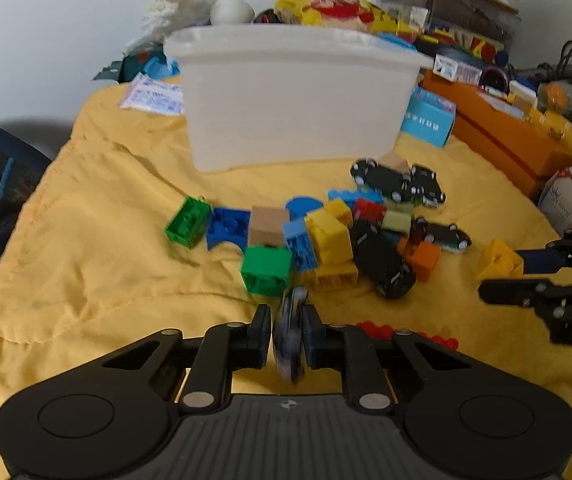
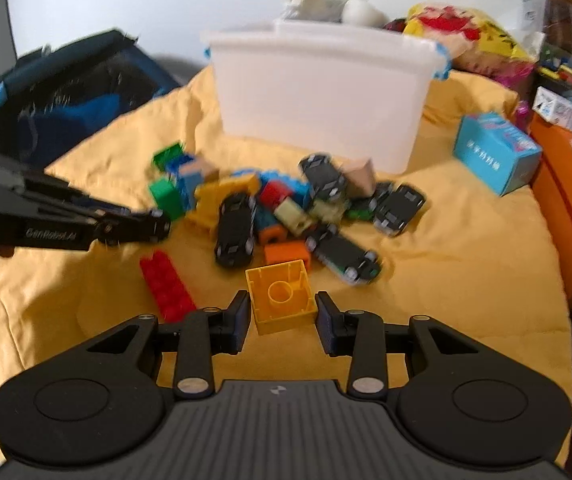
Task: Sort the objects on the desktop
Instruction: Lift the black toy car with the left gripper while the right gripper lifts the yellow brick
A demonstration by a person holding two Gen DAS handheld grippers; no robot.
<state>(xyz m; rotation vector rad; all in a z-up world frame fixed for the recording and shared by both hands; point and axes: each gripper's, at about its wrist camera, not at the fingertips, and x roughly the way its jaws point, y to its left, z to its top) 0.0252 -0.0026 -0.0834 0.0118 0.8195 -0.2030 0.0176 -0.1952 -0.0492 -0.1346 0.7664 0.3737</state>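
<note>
Yellow block (image 2: pixel 282 298) clamped in right hand-held gripper (image 2: pixel 283 316); left hand-held gripper (image 1: pixel 288 336) pinches dark toy car (image 1: pixel 291 340).

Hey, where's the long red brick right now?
In the right wrist view, the long red brick lies flat on the yellow cloth, left of the yellow block in the right gripper and just below the left gripper's tips.

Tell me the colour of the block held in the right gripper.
Yellow. The block in the right gripper shows best in the right wrist view.
</note>
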